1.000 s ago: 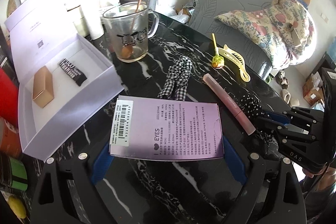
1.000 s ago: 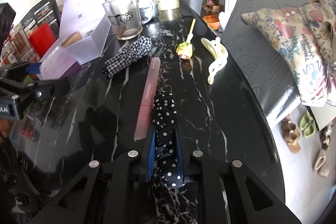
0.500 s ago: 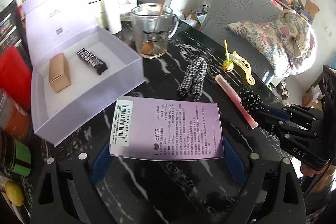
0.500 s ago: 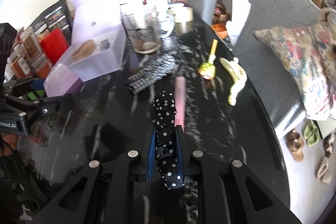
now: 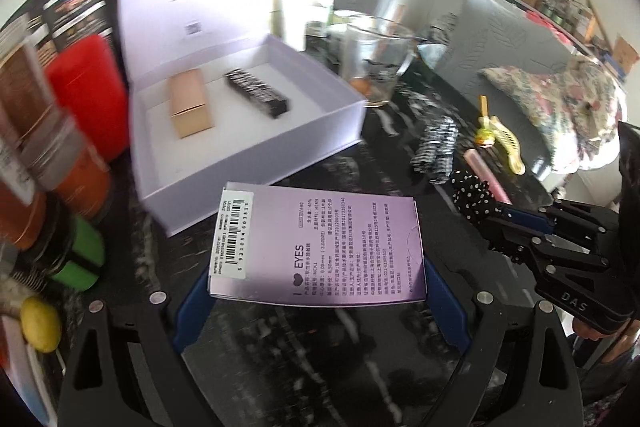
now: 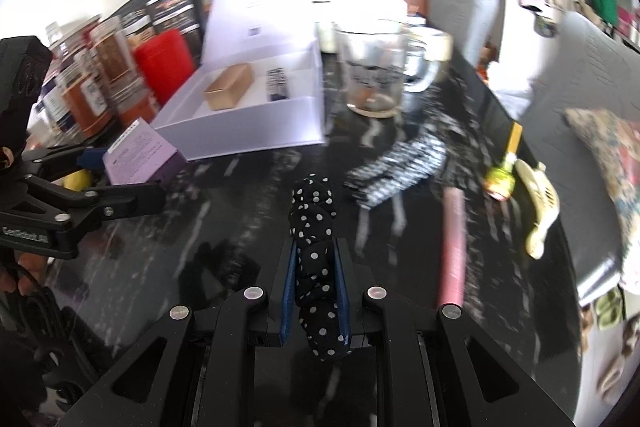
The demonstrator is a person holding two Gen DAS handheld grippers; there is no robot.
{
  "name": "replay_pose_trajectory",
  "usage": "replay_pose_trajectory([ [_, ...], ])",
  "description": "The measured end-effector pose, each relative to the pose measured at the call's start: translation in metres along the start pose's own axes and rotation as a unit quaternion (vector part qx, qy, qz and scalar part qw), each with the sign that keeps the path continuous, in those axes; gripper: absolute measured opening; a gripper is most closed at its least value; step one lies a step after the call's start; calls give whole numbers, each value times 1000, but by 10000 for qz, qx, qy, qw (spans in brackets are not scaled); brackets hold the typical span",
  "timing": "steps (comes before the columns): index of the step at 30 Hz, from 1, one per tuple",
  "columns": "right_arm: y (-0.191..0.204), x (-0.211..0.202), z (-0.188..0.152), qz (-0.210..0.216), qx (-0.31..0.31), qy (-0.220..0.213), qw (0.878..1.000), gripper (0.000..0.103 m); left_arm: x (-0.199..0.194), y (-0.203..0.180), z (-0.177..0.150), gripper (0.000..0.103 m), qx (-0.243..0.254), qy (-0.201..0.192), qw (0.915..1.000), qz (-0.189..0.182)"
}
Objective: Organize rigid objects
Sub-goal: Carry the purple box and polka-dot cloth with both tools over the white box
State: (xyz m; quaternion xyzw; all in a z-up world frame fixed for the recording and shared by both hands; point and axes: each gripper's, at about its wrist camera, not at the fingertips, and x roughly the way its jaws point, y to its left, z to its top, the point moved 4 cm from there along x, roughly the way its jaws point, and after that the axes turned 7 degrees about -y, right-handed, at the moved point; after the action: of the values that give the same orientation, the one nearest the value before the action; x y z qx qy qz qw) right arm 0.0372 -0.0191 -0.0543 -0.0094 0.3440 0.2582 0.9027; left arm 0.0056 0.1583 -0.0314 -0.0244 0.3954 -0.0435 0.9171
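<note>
My left gripper (image 5: 320, 291) is shut on a flat purple contact-lens box (image 5: 316, 247), held by its two long edges above the black marble table (image 5: 360, 367). Just beyond it sits an open white gift box (image 5: 256, 147) holding a tan carton (image 5: 190, 105) and a dark bar (image 5: 256, 93). My right gripper (image 6: 316, 271) is shut on a black polka-dot scrunchie (image 6: 314, 219), lifted off the table. In the right wrist view the purple box (image 6: 138, 157) hangs at the left, near the white box (image 6: 260, 139).
A glass mug (image 6: 374, 67), a checked scrunchie (image 6: 400, 167), a pink tube (image 6: 454, 243), a lollipop (image 6: 500, 181) and a yellow hair claw (image 6: 540, 207) lie on the table. Jars and a red canister (image 5: 86, 95) crowd the left edge. Grey chairs stand behind.
Both grippers have swung left toward the white gift box, each keeping its load. The box now looms larger, and the pink tube and hair claw have slid right.
</note>
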Motion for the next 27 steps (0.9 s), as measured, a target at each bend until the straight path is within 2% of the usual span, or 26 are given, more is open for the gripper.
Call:
replay_pose_trajectory([
  [6, 31, 14, 15, 404, -322, -28, 9987, 17, -14, 26, -7, 93, -288, -95, 9990, 325],
  [13, 55, 17, 33, 636, -670, -185, 9955, 18, -23, 50, -6, 93, -552, -208, 9968, 532],
  [27, 76, 9, 72, 866, -1042, -493, 9896, 18, -34, 67, 20, 93, -760, -410, 9942, 635],
])
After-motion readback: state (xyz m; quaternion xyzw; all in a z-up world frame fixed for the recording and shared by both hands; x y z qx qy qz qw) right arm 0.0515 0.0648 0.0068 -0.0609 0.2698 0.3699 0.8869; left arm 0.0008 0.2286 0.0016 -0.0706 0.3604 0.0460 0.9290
